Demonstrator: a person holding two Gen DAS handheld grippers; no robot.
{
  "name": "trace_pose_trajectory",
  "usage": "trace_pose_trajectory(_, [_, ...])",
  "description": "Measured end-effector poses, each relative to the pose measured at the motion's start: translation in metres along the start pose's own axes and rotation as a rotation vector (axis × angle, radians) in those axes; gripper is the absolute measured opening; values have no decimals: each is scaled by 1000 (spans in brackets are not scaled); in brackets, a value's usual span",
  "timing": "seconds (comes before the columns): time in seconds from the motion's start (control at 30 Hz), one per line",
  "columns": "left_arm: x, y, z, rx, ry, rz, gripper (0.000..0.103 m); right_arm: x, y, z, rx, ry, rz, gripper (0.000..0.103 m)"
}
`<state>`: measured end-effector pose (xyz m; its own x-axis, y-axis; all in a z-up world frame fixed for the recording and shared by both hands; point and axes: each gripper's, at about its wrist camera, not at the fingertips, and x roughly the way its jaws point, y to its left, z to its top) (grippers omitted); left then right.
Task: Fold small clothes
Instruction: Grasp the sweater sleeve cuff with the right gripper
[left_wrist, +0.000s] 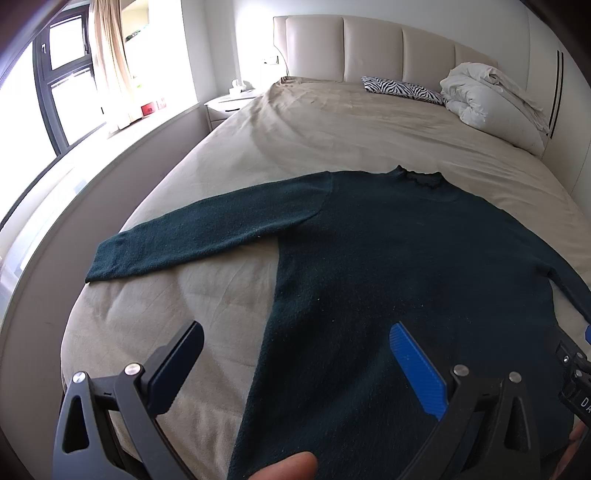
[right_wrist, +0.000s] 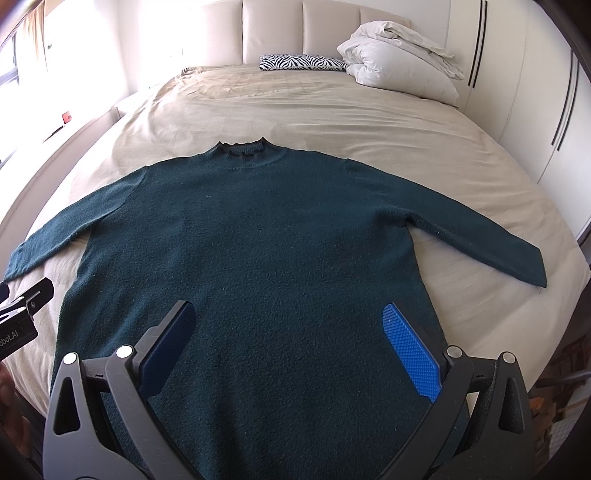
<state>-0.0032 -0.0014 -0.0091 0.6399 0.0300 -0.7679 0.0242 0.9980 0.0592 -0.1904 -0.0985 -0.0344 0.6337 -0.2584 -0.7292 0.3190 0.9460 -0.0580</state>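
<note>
Right wrist view: dark green knitted sweater (right_wrist: 266, 236) flat on beige bed sheet (right_wrist: 332, 110), collar away, sleeves spread sideways. Right gripper (right_wrist: 291, 343) spread wide, empty, above hem; left gripper (left_wrist: 295, 365) likewise, nearer left sleeve (left_wrist: 207, 232).

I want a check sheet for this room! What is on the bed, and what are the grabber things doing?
Surface: bed with beige sheet, lightly wrinkled.
Job's things: dark green sweater lying flat, both sleeves spread, collar toward the headboard.
Clutter: zebra-print pillow and bundled white duvet near the headboard.
Grippers: left gripper and right gripper above the sweater's lower part, jaws wide open, holding nothing.
Cables: nothing seen.
Surroundings: window, curtain, nightstand.
</note>
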Motion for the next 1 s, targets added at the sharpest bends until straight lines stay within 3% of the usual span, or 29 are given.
trace_pose_trajectory(0.2, [6, -7, 4, -10, -1, -36, 103, 8, -22, 4, 46, -3, 10, 103])
trace_pose_trajectory(0.3, [20, -8, 6, -31, 54, -102, 103, 13, -51, 10, 109, -21, 34, 103])
trace_pose_trajectory(0.4, [36, -6, 9, -80, 105, -166, 103, 19, -104, 18, 217, -42, 54, 103])
trace_pose_trajectory(0.53, [51, -5, 16, -142, 131, -225, 103, 39, -213, 16, 471, -41, 80, 103])
trace_pose_trajectory(0.77, [67, -15, 35, -253, 97, -398, 103, 69, -407, -37, 978, -61, 90, 91])
trace_pose_trajectory(1.0, [79, -49, 59, -148, 160, -366, 103, 106, -496, -66, 1141, -47, 99, 85])
